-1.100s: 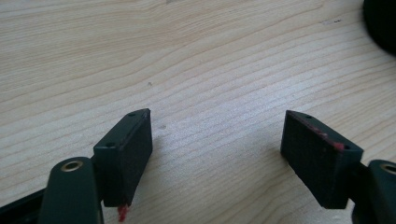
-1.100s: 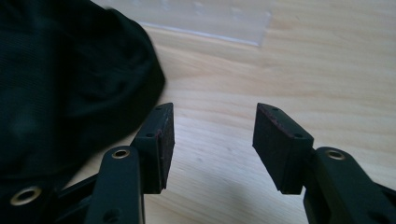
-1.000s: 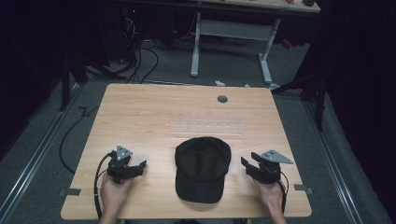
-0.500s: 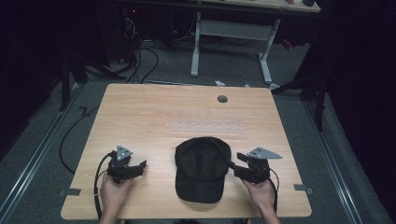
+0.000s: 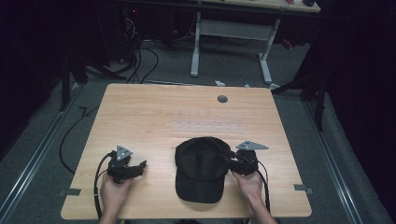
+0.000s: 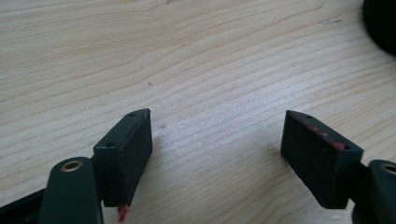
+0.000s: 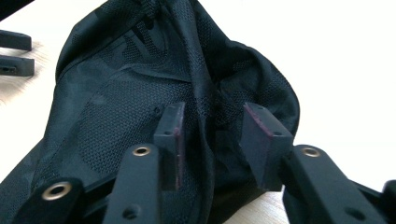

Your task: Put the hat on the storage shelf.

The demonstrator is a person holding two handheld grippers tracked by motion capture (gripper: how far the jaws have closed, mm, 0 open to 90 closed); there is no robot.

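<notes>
A black mesh cap (image 5: 201,168) lies on the wooden table (image 5: 187,112) near its front edge, brim toward the person. My right gripper (image 5: 226,156) is against the cap's right side. In the right gripper view its jaws stand a little apart on either side of a raised fold of the cap (image 7: 140,107), so the right gripper (image 7: 212,130) is open. My left gripper (image 5: 140,167) rests on the table left of the cap, apart from it. In its own view the left gripper (image 6: 217,140) is wide open over bare wood, with the cap's edge (image 6: 380,23) at top right.
A small grey disc (image 5: 222,99) sits on the table's far side, and a pale strip (image 5: 208,127) lies just beyond the cap. A white desk frame (image 5: 231,35) and floor cables (image 5: 140,56) lie behind the table. The left gripper's jaws (image 7: 14,51) appear far off.
My right gripper has moved left from the table's right side up to the cap, its jaws now around a fold. The left gripper and the cap have stayed put.
</notes>
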